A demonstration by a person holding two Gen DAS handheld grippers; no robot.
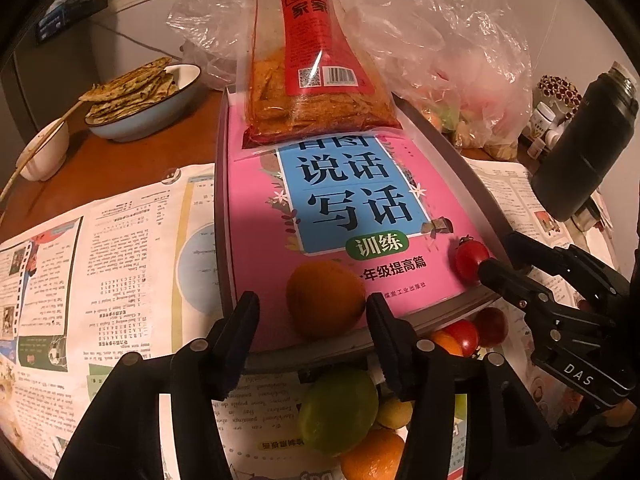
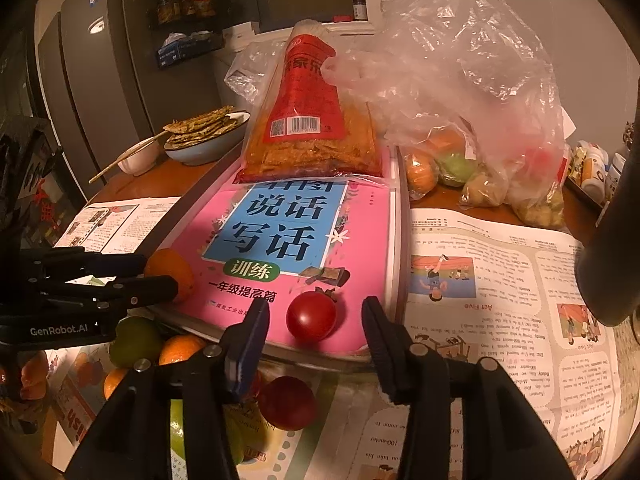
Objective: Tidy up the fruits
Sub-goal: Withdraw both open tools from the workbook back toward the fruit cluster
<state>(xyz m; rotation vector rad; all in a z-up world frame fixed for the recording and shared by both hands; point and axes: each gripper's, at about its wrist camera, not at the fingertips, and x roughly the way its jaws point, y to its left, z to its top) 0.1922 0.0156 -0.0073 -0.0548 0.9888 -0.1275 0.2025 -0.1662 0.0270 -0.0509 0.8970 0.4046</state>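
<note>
The left gripper (image 1: 312, 328) stands partly open around an orange (image 1: 325, 299) that rests on the near edge of a pink book (image 1: 348, 200); its pads flank the fruit without pressing it, so nothing is held. The right gripper (image 2: 316, 328) is likewise partly open, with a small red tomato (image 2: 311, 315) sitting free between its fingers on the same cover, near its right corner. Both fruits seem to have been set here because the book gives a flat sorting surface, one kind on each side. Beyond the fingers a snack bag (image 1: 312, 80) weighs down the far end of the book. Below and nearer than both grippers, a pile of loose fruit (image 1: 352, 420) lies on newspaper (image 2: 500, 280), apparently waiting its turn. A plastic bag (image 2: 480, 120) holding more fruit sits ahead and to the right.
</note>
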